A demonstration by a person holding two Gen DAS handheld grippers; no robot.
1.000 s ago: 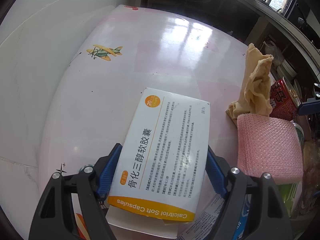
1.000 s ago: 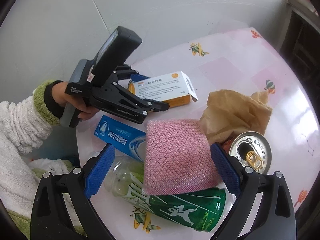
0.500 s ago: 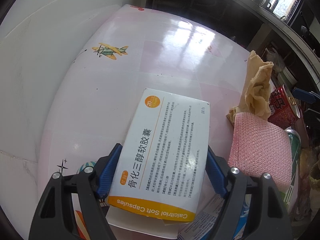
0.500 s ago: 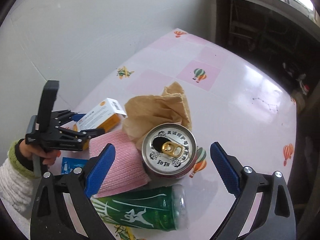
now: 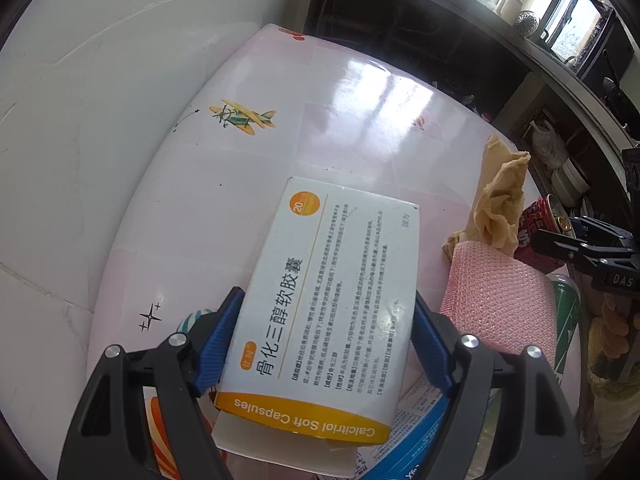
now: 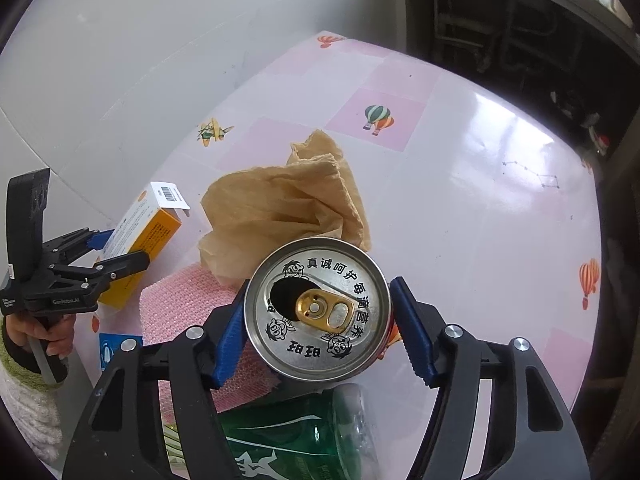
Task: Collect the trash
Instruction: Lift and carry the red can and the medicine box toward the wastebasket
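Observation:
My left gripper (image 5: 326, 336) is shut on a white and orange capsule box (image 5: 332, 292), with a blue pad against each long side. The box also shows in the right wrist view (image 6: 140, 236). My right gripper (image 6: 320, 328) stands around an opened red drink can (image 6: 318, 308), upright on the table. Its left pad touches the can; a small gap shows at the right pad. The can shows in the left wrist view (image 5: 538, 228) with the right gripper's fingers (image 5: 580, 248) beside it.
On the pink patterned table (image 6: 480, 184) lie a crumpled brown paper (image 6: 280, 208), a pink mesh sponge (image 6: 184, 308), a green plastic bottle (image 6: 296, 440) and a blue box (image 5: 412, 440). A white wall (image 5: 80, 80) runs along the table's left side.
My right gripper moved from over the pink sponge to the red can and narrowed around it. My left gripper kept its hold on the capsule box and turned slightly.

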